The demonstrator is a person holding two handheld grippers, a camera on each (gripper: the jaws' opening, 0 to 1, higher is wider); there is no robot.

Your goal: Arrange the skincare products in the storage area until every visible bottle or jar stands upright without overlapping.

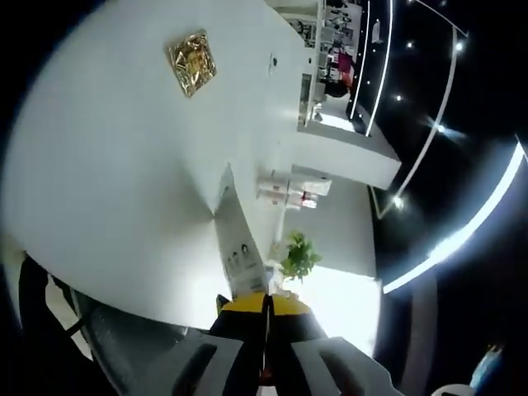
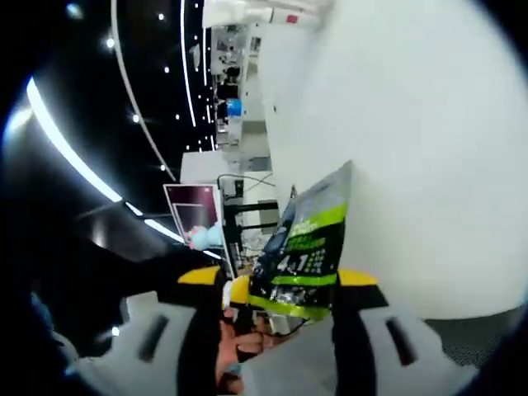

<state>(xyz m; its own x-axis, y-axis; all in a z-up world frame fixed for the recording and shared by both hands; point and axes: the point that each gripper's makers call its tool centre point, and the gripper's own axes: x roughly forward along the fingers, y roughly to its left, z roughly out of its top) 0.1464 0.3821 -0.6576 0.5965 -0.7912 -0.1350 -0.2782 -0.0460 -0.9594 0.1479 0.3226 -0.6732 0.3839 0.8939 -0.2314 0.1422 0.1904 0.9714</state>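
Clearly the right gripper [image 2: 280, 309] has its two yellow-tipped fingers [image 2: 356, 279] clamped on one dark pouch [image 2: 307, 243] with bright green bands and white lettering; the pouch stands up from between the fingers, its lower edge pinched at the tips, its top corner leaning toward the big white wall [image 2: 412, 140] that fills the right side of the right gripper view. Behind the pouch, to the left, sits one dark red display panel [image 2: 194, 210] and a black ceiling crossed by curved light strips [image 2: 66, 153]. In the left gripper view, the left gripper [image 1: 266, 307] has its fingers [image 1: 239, 304] brought together, yellow tips touching along a thin seam, with nothing between them. Past them rises a white wall [image 1: 124, 165] carrying one gold, faceted square ornament [image 1: 191, 62]. One small green plant [image 1: 299, 257] stands just beyond the fingertips, and farther off a cluster of small white boxed products [image 1: 285, 191] sits on a white ledge; their number is too blurred to count.
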